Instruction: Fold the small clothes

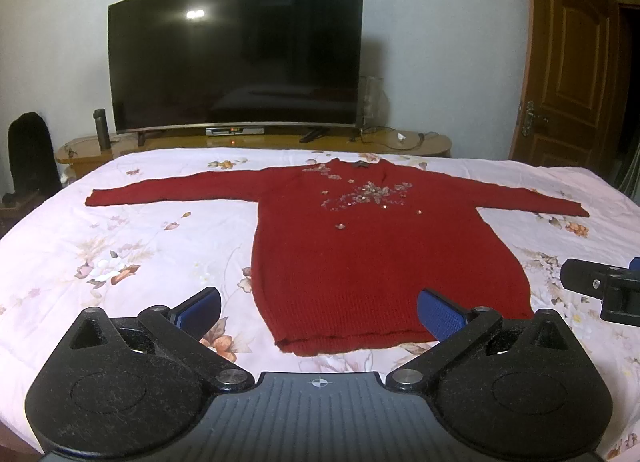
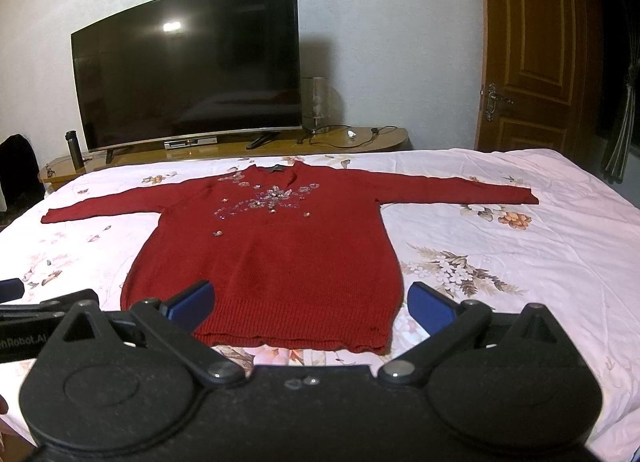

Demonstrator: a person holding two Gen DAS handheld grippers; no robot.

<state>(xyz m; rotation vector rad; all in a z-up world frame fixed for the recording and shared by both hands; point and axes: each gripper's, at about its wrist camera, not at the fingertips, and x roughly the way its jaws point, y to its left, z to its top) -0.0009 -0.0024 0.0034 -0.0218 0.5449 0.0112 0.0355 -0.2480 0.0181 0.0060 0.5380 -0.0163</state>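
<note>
A red knit sweater [image 1: 360, 254] with beaded flowers on the chest lies flat on the bed, both sleeves stretched out sideways, hem toward me. In the right wrist view the same sweater [image 2: 276, 262] fills the middle. My left gripper [image 1: 320, 308] hovers open above the hem's left part, nothing between its blue pads. My right gripper [image 2: 310, 302] is open too, its fingers straddling the right part of the hem above the cloth. The right gripper's black body [image 1: 600, 288] shows at the right edge of the left wrist view.
The bed has a pink floral sheet [image 1: 120, 254]. Beyond its far edge stands a wooden TV bench [image 1: 256, 141] with a large dark TV [image 1: 236, 49], a dark flask [image 1: 102, 129] and cables. A brown door [image 2: 536, 45] is at the right.
</note>
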